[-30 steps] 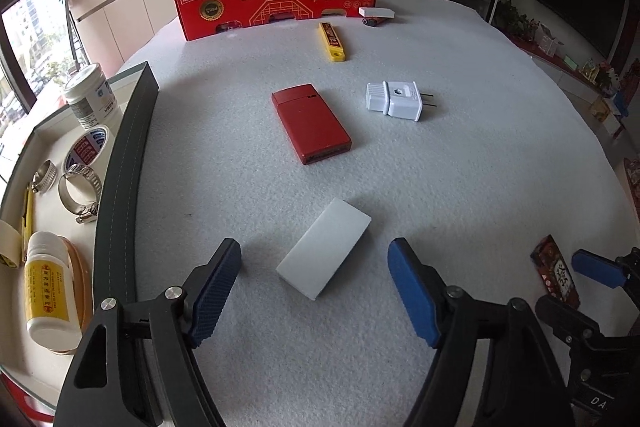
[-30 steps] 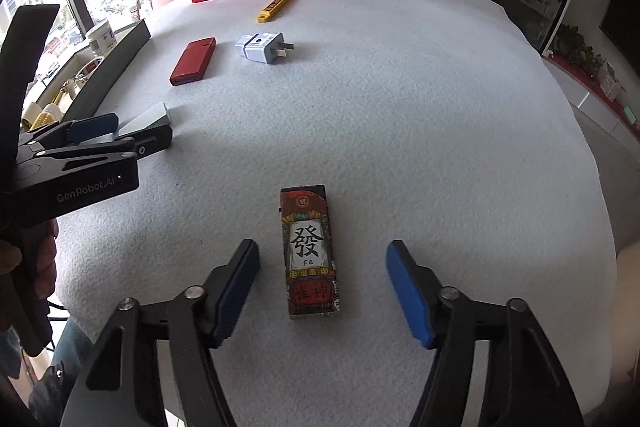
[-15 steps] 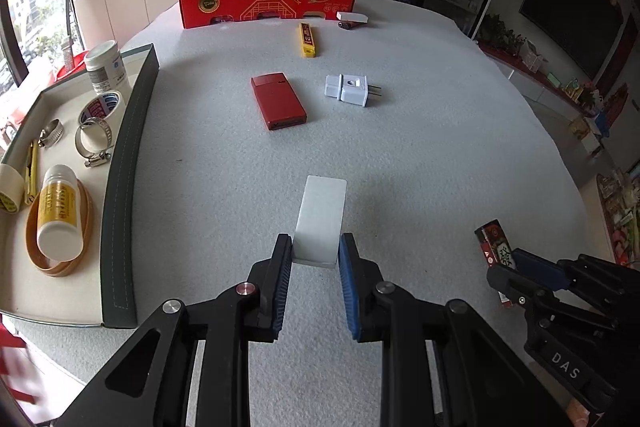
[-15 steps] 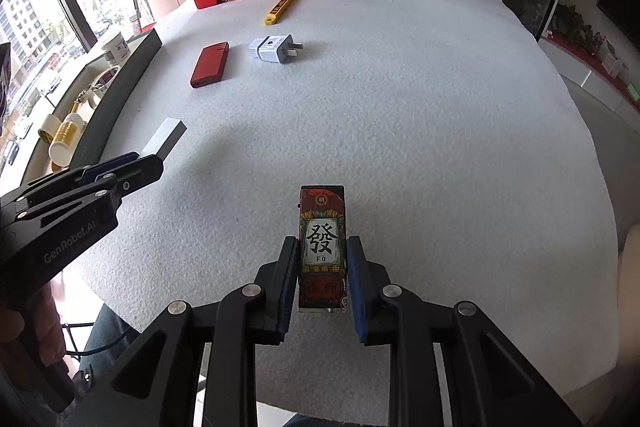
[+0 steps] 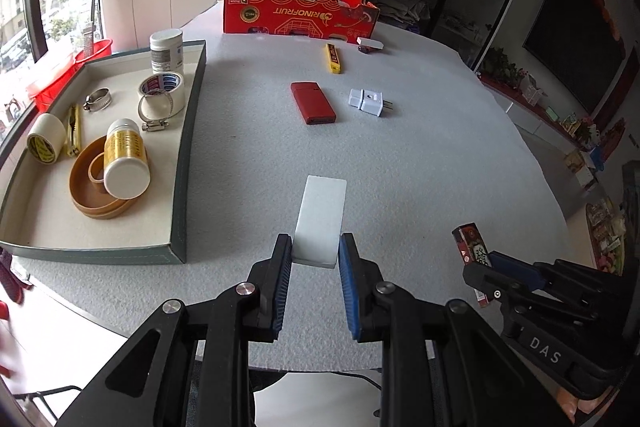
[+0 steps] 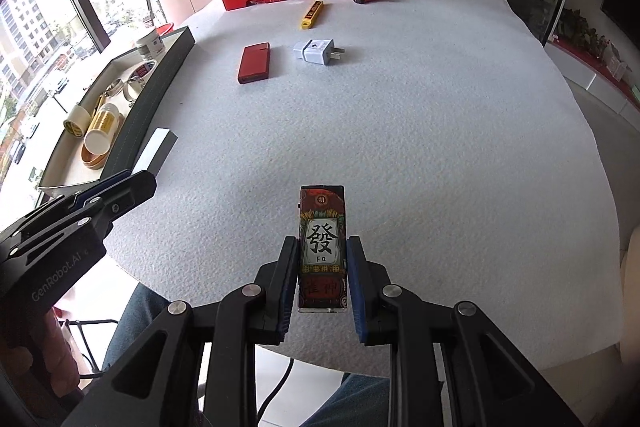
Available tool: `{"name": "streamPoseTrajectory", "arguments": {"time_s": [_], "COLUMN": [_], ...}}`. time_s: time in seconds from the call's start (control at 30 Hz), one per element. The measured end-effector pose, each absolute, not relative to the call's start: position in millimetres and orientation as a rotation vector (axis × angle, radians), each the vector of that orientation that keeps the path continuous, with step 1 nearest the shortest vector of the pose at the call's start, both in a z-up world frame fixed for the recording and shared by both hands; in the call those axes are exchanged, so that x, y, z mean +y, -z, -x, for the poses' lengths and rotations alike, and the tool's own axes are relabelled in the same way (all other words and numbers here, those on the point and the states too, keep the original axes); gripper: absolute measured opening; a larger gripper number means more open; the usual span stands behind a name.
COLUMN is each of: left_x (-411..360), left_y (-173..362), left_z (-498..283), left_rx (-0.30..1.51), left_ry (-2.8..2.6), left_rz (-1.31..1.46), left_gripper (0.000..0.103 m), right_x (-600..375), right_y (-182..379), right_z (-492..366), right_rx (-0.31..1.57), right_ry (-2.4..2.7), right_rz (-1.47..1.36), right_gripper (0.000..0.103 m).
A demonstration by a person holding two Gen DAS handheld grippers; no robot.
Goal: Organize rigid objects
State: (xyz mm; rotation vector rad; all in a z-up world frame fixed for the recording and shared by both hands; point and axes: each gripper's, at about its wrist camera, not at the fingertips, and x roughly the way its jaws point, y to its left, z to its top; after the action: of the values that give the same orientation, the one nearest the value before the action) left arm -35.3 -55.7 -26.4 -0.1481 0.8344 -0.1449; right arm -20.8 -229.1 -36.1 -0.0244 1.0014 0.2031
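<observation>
The left gripper (image 5: 313,259) is clamped on the near end of a white block (image 5: 322,217) above the grey-covered table (image 5: 420,167), beside the tray (image 5: 180,187), while the right gripper (image 6: 323,275) pinches a printed lighter (image 6: 323,247), the red lighter (image 6: 255,63) and white plug (image 6: 316,51) lying farther off.

on the table (image 5: 420,163): 1 white block (image 5: 322,215) | 1 printed box (image 6: 323,243) | 1 red case (image 5: 313,103) | 1 plug adapter (image 5: 368,101) | 1 yellow cutter (image 5: 333,57) | 1 red carton (image 5: 300,11) | beside the table: 1 tray (image 5: 182,163) | in the tray: 2 bottles (image 5: 125,157) | 3 tape rolls (image 5: 162,89) | 2 hose clamps (image 5: 97,99)
</observation>
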Motion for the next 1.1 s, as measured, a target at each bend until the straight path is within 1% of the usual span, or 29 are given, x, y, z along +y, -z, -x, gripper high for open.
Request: {"name": "streamPoseTrajectory", "arguments": {"time_s": [0.4,0.87,1.1], "left_x": [-29,-28,-18], "left_y": [28,28,18], "left_z": [63,66,67], "left_rx": [0.789,0.775,0.745], "left_ry": [0.116,0.126,0.109], "left_rz": [0.173,0.176,0.200], "left_gripper": [0.025,0.025,0.026], "right_x": [-189,-189,-192], "right_y": [42,45,38], "right_z": [31,26,19], "right_rx": [1.005,1.028,1.023], "right_ry": [-0.255,-0.232,-0.230], "right_rz": [0.030,-0.015,-0.045], "right_gripper": [0.025,0.025,0.025]}}
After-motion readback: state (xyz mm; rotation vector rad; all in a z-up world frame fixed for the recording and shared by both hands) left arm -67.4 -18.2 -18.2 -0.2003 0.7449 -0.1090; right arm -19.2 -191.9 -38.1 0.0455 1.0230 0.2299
